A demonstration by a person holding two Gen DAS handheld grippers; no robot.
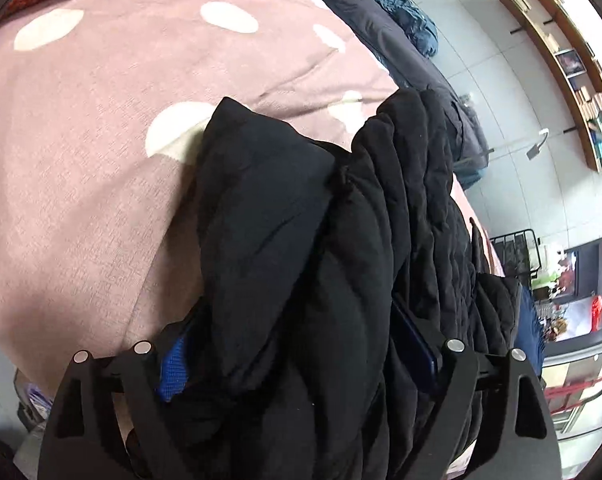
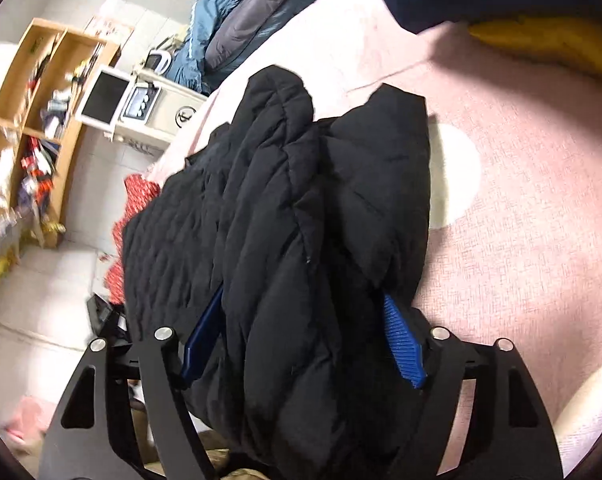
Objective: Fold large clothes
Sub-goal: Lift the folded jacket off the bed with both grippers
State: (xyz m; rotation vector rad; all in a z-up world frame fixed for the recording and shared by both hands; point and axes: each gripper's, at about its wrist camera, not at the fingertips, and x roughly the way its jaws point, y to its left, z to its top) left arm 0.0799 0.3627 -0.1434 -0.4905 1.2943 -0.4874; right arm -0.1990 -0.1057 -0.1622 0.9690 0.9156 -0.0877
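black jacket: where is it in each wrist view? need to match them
Left wrist: black jacket fills centre and bottom, bunched between the left gripper fingers.
Right wrist: black jacket runs centre to bottom, between the right gripper fingers.
Shared landmark: pink blanket with white spots, under it.

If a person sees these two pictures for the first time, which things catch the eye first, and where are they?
A bunched black quilted jacket fills the middle of both views, lying on a pink blanket with white dots. It sits between the blue pads of the left claw and of the right claw. At the blanket's far edge lies a blue padded garment.
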